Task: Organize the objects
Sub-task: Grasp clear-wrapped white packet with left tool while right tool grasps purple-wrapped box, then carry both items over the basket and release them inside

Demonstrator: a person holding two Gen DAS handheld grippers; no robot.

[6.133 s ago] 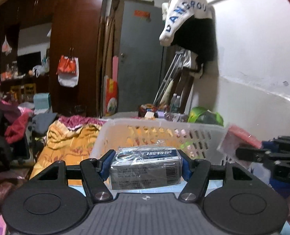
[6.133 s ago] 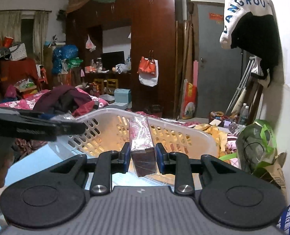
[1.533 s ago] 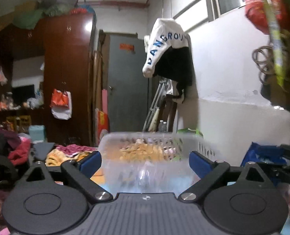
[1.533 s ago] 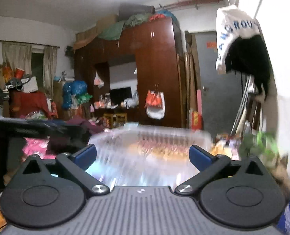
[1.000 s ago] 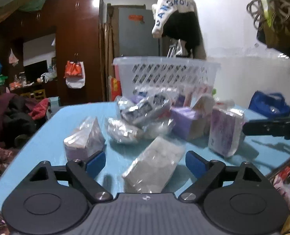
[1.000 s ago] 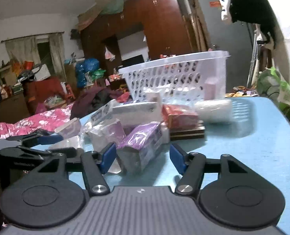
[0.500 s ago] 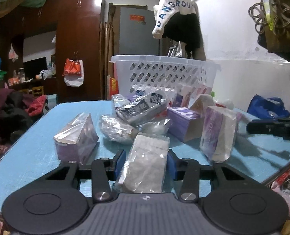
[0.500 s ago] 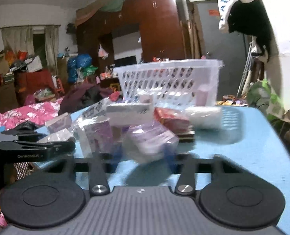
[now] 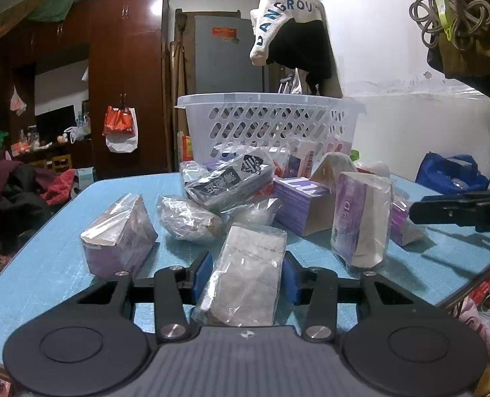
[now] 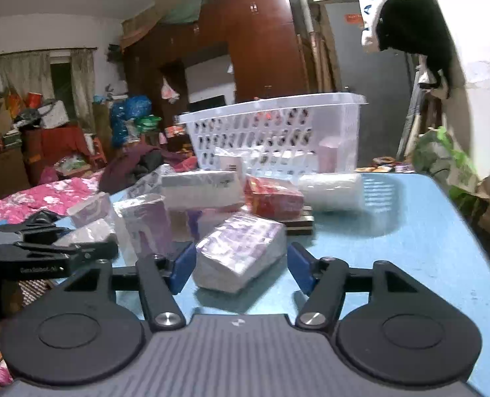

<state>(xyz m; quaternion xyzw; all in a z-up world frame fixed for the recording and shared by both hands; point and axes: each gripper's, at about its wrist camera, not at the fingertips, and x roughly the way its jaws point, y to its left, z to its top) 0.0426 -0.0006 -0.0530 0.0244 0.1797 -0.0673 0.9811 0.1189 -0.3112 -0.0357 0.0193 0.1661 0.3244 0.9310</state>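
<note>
Plastic-wrapped packets (image 9: 245,274) lie heaped on the blue table (image 9: 46,264) before an upright white basket (image 9: 268,125).

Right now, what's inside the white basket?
Through the white basket wall holes, a pink box and pale packets show at the bottom. How many, and anything behind them, is hidden.

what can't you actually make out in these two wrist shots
- Left wrist view: the near end of the grey wrapped pack is hidden behind the left gripper body.
- Right wrist view: what lies inside the white basket is blurred behind its slotted wall.
- Left wrist view: the right gripper is cut off by the frame edge.
</note>
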